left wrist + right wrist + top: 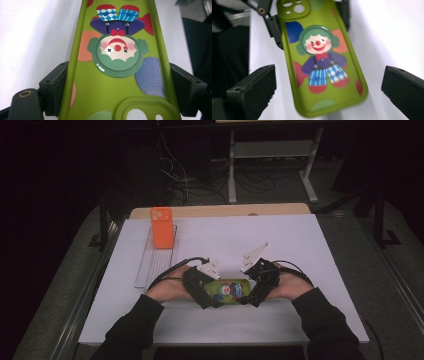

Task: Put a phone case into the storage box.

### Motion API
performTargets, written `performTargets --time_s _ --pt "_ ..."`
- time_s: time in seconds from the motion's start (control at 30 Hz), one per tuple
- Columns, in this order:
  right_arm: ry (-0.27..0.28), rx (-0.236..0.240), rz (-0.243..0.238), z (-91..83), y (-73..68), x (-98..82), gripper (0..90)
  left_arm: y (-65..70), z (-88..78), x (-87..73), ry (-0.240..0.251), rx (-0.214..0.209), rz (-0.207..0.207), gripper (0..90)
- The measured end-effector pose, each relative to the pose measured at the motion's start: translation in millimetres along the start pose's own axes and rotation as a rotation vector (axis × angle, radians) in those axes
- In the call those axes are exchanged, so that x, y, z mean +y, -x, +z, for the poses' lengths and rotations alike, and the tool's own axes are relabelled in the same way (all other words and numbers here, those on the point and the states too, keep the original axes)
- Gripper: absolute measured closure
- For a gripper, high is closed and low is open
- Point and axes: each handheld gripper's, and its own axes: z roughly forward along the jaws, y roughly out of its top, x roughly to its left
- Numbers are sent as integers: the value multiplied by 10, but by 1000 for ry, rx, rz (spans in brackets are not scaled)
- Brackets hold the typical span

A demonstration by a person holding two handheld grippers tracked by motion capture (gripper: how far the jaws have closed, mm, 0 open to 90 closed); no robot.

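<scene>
A soft green phone case printed with a cartoon clown (229, 291) lies lengthwise between the person's 2 hands, over the near middle of the white table top (300, 250). The left gripper (206, 287) has its 2 black jaws pressed against the case's long edges at the camera-cutout end; in the left gripper view the case (117, 62) runs away from the camera with the clown upside down, and a jaw touches each rim (the cutout sits at the bottom edge of that view). The right gripper (255, 289) is at the case's other end. In the right gripper view its jaws stand wide apart, well clear of both sides of the case (322, 60), so they grip nothing, and the case's rounded bottom end hangs between them. The left gripper's jaws show at the far end of the case there, clamped on its edges.

Beyond the case, toward the table's far left corner, an orange phone case (162, 227) stands upright at the far end of a clear ribbed plastic tray (150, 270). The tray's near end lies just beside the person's left hand (167, 290).
</scene>
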Motion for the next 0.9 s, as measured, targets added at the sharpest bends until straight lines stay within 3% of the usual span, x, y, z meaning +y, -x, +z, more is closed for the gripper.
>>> performTargets --time_s 0.03,0.2,0.23,0.33,0.37,0.53,0.7,0.87,0.9 --pt "20 -17 -6 -14 30 -17 0 -16 1 -12 5 7 -28 149" --pt "49 -91 83 -107 89 -121 0 -46 0 -42 9 57 -80 149" --pt "64 -96 135 -127 81 -141 0 -45 2 -46 9 66 -87 149" --pt "92 -145 199 -155 112 -204 0 -41 20 -66 0 108 -126 148" --pt "114 -156 249 -165 104 -233 0 -38 22 -68 -7 127 -132 149" --pt "164 -237 317 -185 121 -386 0 -15 15 -82 -14 199 -189 149" --pt "167 -281 393 -138 70 -483 0 -4 3 -54 -7 239 -219 149" --pt "223 -307 487 -70 17 -583 15 -9 -11 -34 -19 249 -220 149" --pt "244 -340 500 -53 -4 -619 47 -8 -11 -32 -18 251 -228 149"
